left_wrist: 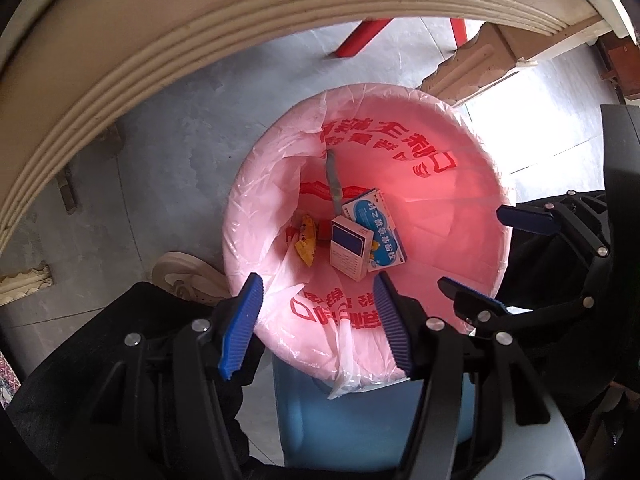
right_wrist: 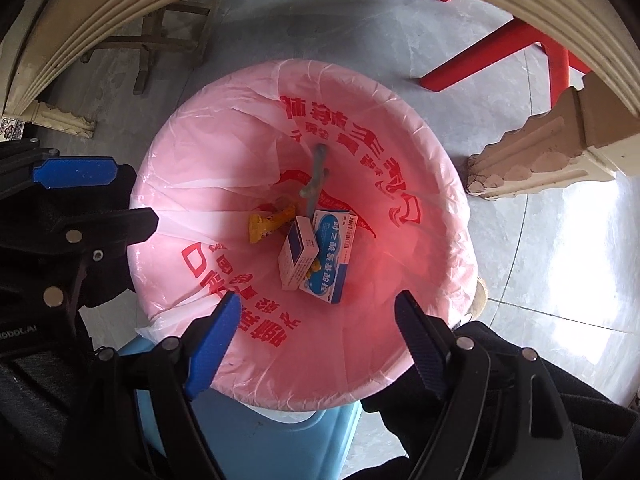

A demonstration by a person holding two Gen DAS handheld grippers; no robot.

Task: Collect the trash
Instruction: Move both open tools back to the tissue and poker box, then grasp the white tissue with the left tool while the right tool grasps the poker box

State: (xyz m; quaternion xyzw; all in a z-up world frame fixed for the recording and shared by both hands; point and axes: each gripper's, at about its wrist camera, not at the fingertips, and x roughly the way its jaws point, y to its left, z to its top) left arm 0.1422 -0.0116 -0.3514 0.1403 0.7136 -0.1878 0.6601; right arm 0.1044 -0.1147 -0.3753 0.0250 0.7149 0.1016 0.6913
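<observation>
1. the bin [left_wrist: 360, 432] is blue and has a pink bag [left_wrist: 440, 208] with red letters inside.
2. at the bottom of the bag lie two small boxes: a white and blue box [left_wrist: 349, 249] leans on a light blue box [left_wrist: 376, 228].
3. a yellow wrapper [left_wrist: 305, 240] lies just beside the boxes, and a grey stick [left_wrist: 333, 180] leans on the bag wall.
4. the left gripper [left_wrist: 320, 324] is above the bin, fingers apart, holding nothing.
5. the right gripper [right_wrist: 320, 340] is also above the bin, fingers apart and empty.
</observation>
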